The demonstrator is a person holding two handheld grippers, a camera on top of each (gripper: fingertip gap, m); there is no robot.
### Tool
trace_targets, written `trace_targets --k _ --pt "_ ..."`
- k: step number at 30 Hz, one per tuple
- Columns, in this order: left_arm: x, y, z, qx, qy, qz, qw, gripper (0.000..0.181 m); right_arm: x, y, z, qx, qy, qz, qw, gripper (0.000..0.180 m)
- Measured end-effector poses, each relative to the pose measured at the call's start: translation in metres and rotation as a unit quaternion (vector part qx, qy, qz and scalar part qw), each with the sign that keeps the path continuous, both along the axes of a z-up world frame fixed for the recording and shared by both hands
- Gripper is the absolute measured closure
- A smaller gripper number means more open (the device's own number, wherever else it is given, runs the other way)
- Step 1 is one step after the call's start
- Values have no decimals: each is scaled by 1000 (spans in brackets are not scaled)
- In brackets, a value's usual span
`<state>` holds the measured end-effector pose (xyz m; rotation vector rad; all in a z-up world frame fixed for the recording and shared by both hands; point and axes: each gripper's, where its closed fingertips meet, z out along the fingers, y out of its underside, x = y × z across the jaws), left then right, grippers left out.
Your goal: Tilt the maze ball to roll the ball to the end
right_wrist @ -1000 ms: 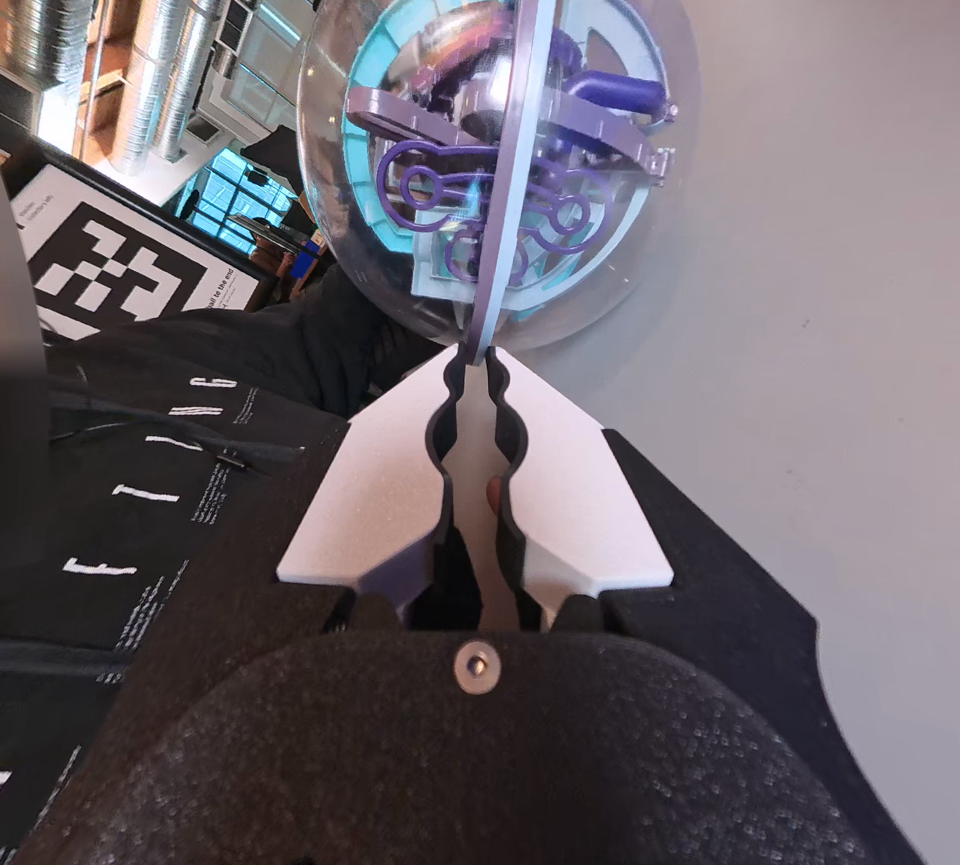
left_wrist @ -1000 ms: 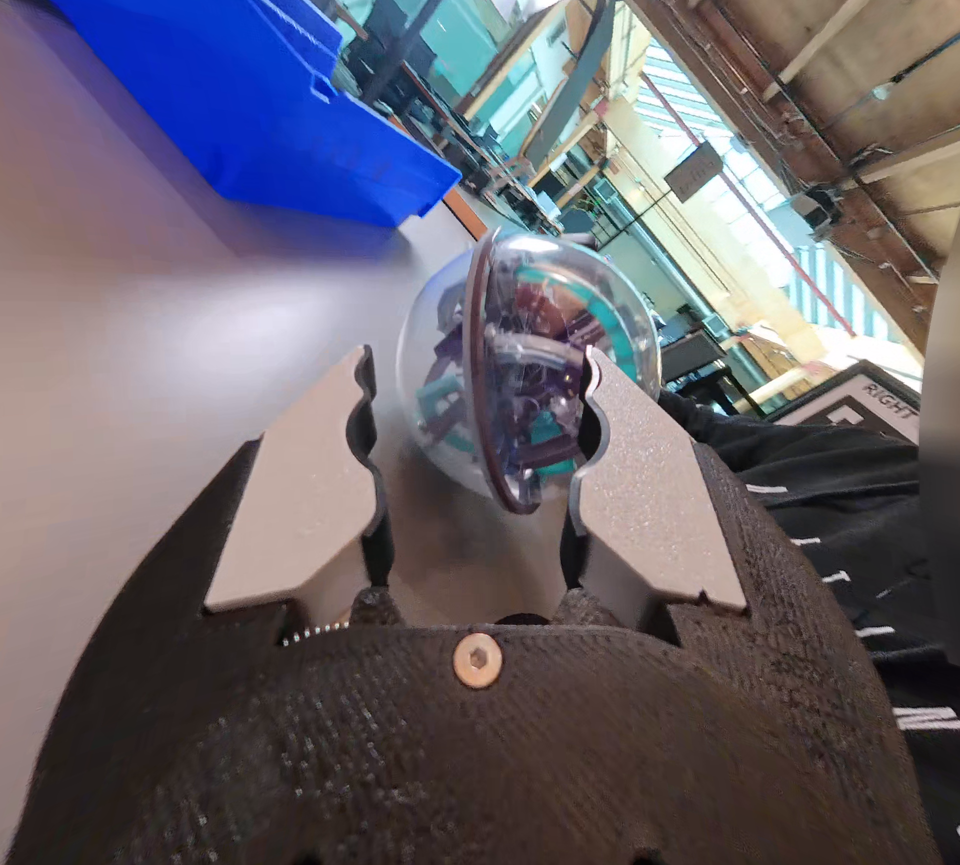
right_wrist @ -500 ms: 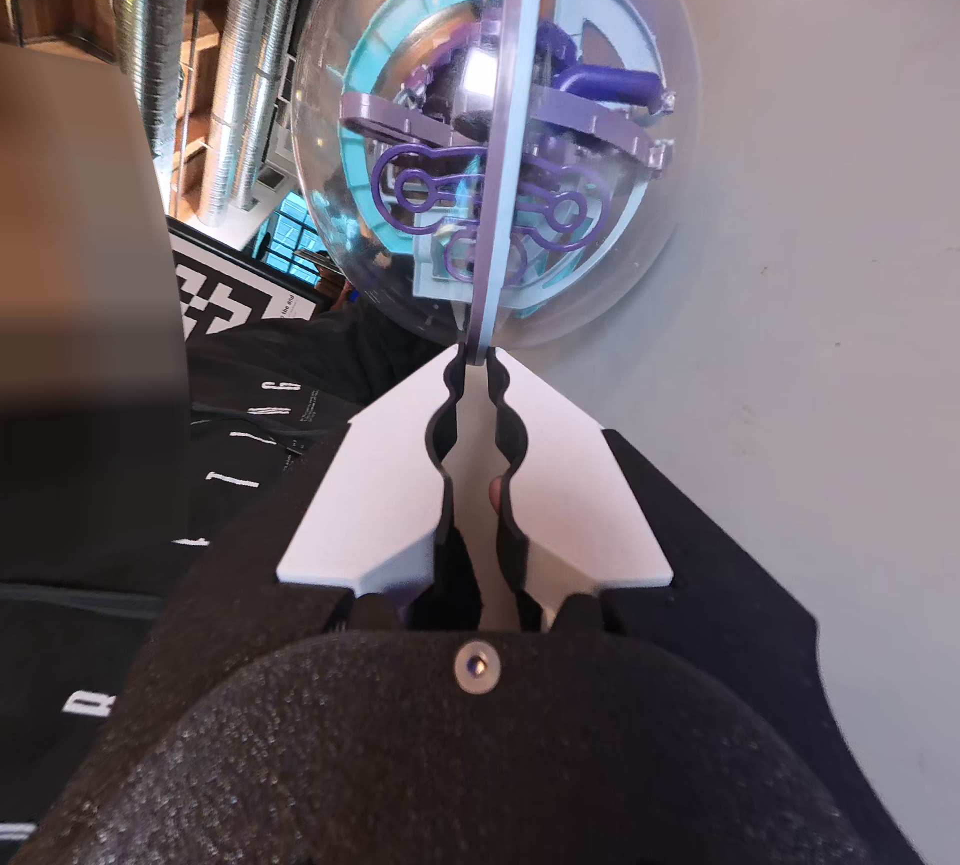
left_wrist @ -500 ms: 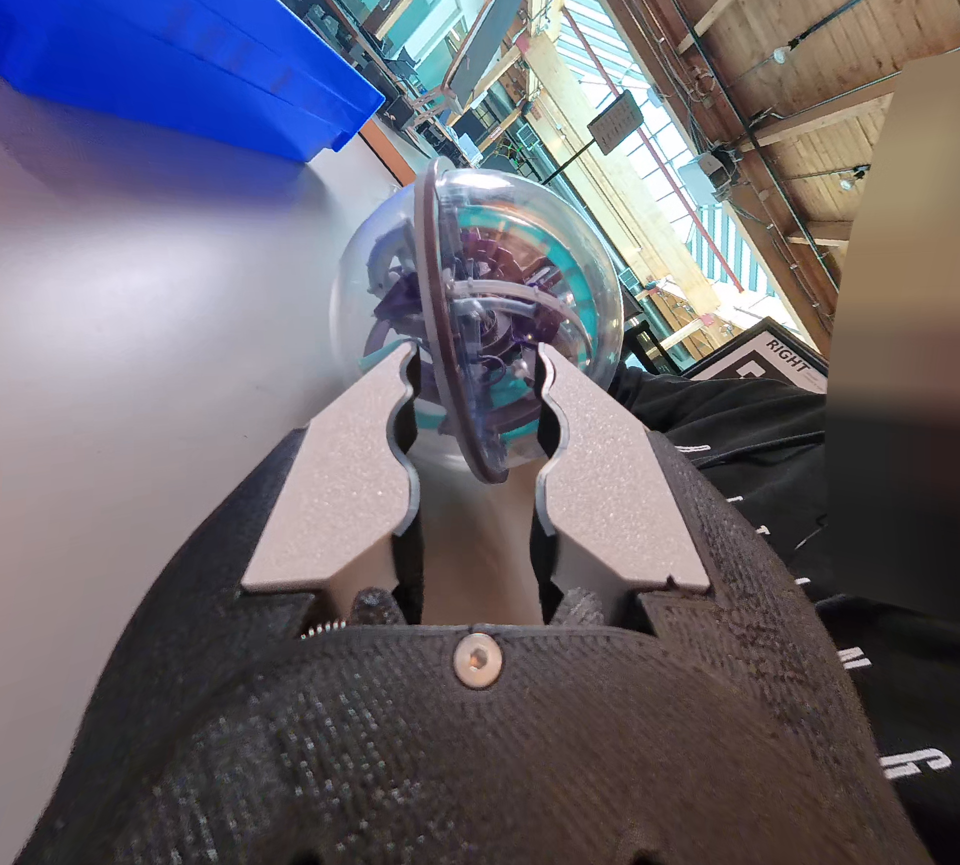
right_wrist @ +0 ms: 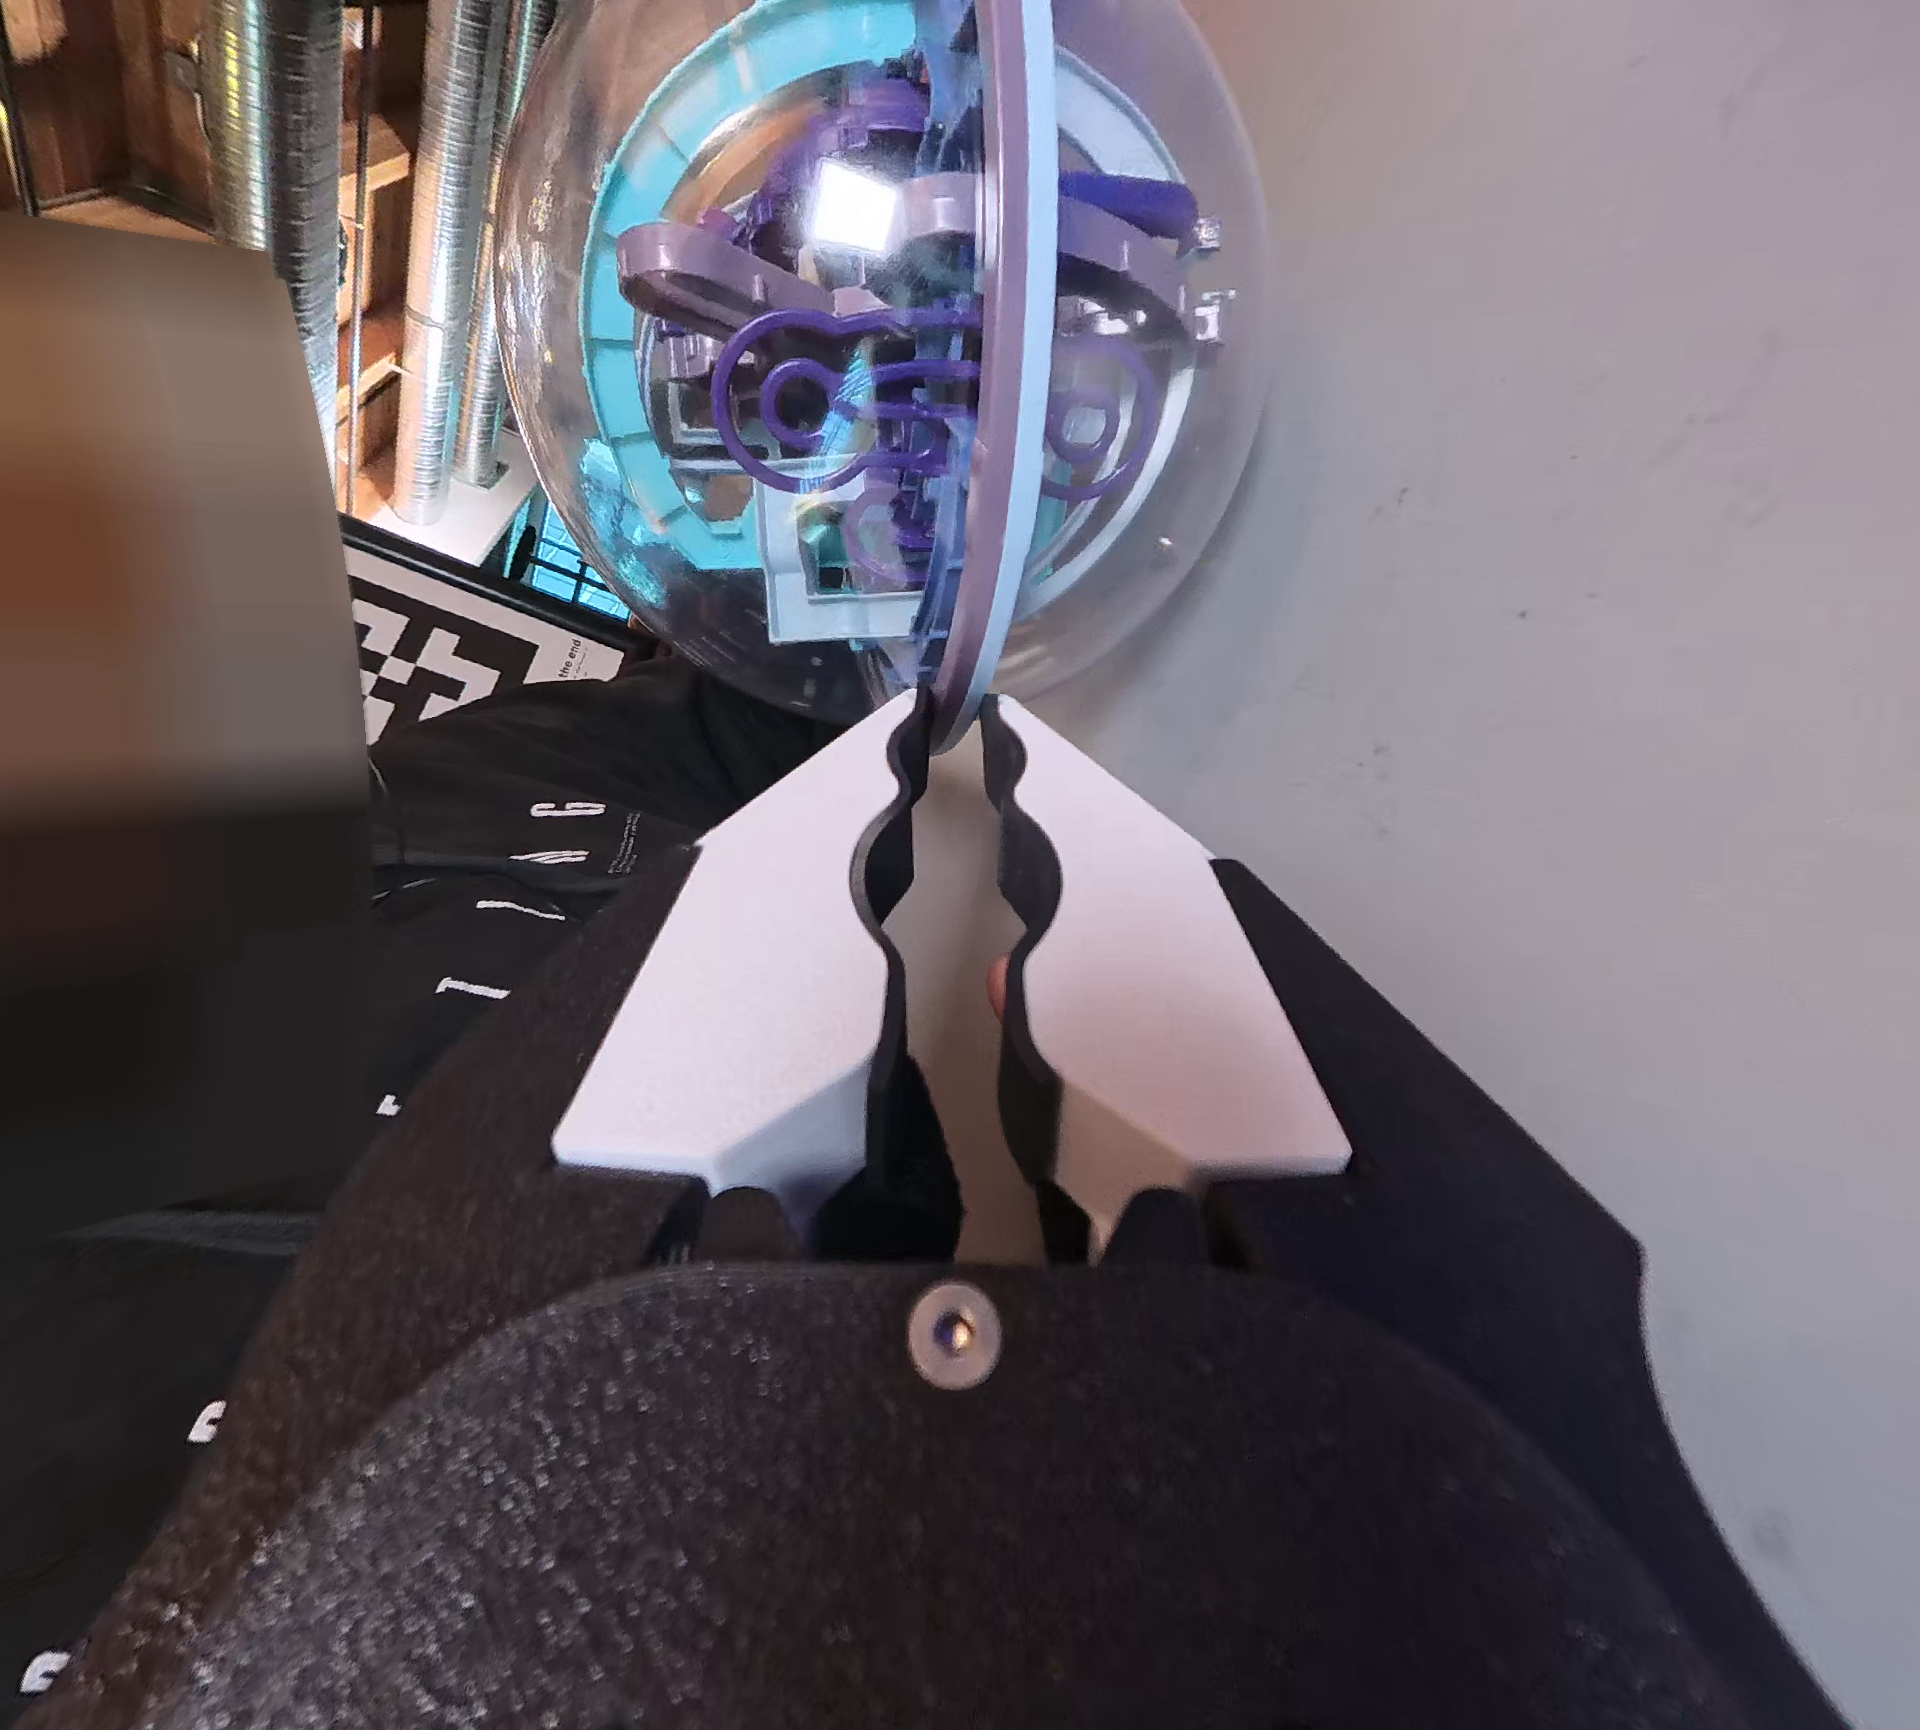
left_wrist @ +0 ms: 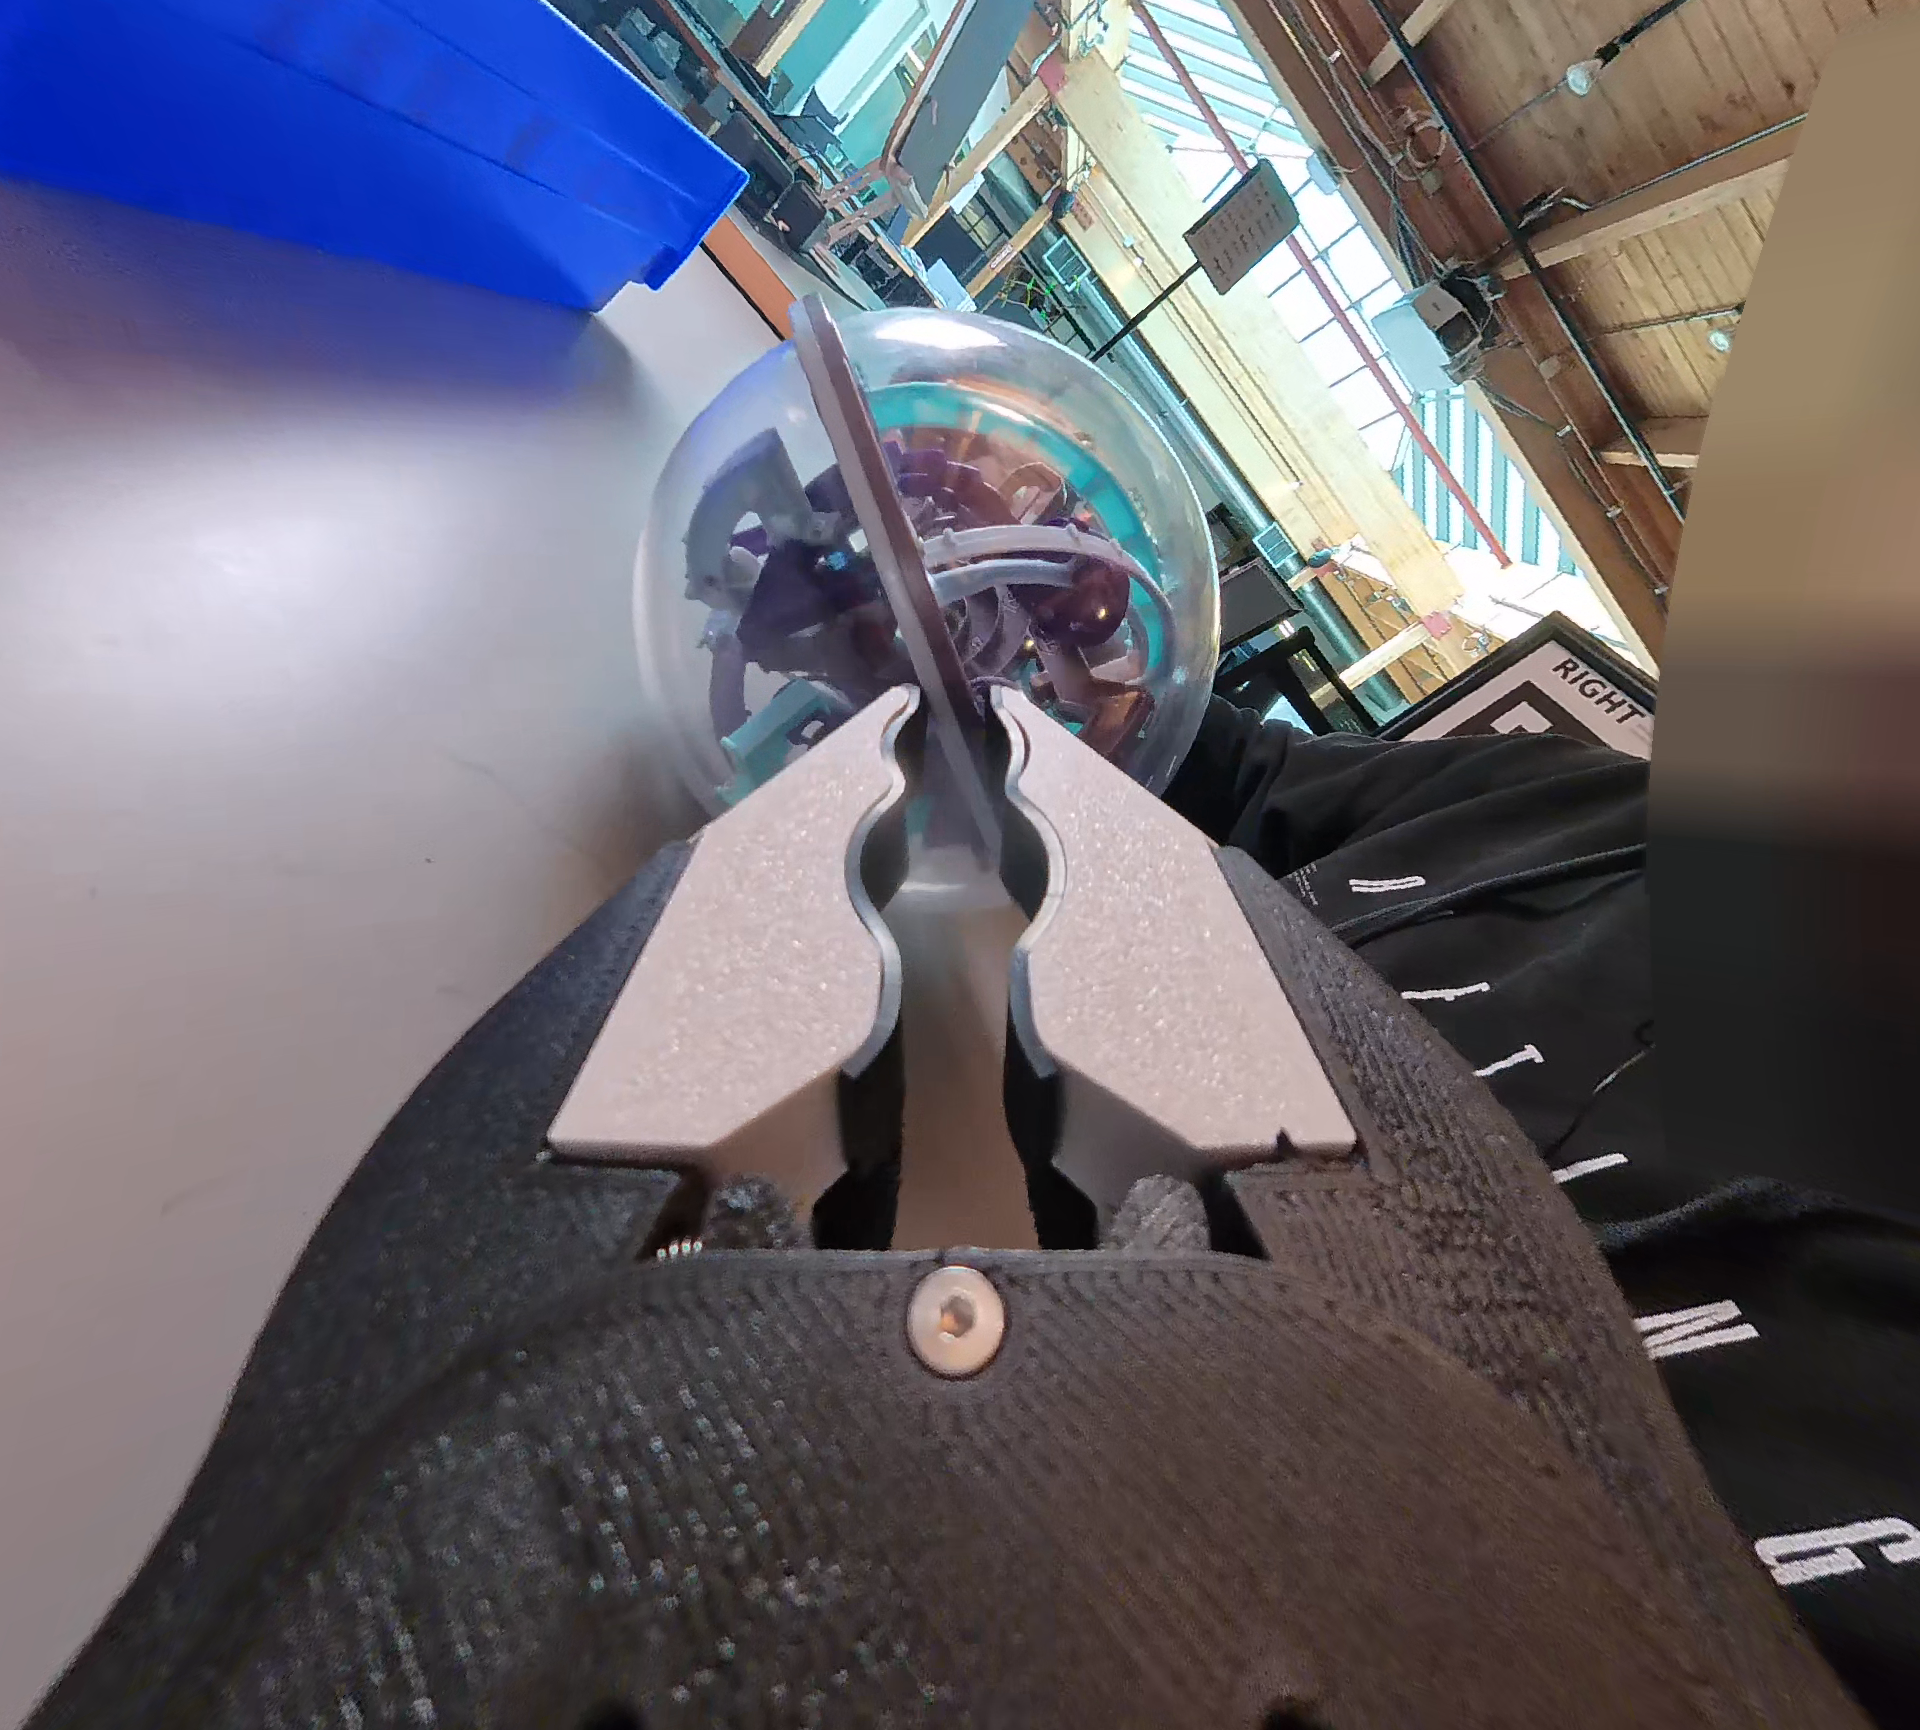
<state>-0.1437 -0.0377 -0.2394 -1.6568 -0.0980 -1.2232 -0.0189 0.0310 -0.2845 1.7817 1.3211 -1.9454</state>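
I had the maze ball up off the tabletop, pinched by its thin purple rim from two sides. My left hand-held gripper was closed down to a narrow slit with the rim edge caught between its grey fingers. My right hand-held gripper was just as nearly closed, its white fingers nipping the rim at the very tips. The clear globe sat just beyond both sets of fingertips, with the teal and purple tracks inside plain to see. I could not pick out the little ball among them for certain.

Both grips were on a thin, smooth plastic edge and only at the tips. I judged that a quick tilt could make the rim twist or slide out of one gripper. If the two grippers turned at different rates, they would fight each other and pry the rim loose. A drop onto the tabletop would likely let the globe roll toward the blue bin and knock the ball off its track. Tilting too steeply could also send the ball over a track edge. That would mean starting the run again.
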Motion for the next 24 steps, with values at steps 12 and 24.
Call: trace_targets --k 12,24 --pt "4 0 0 4 23 -2 1000 172 0 10 14 53 55 -25 997 173" --pt "20 7 43 41 38 7 998 172 11 26 58 29 123 -48 991 174"
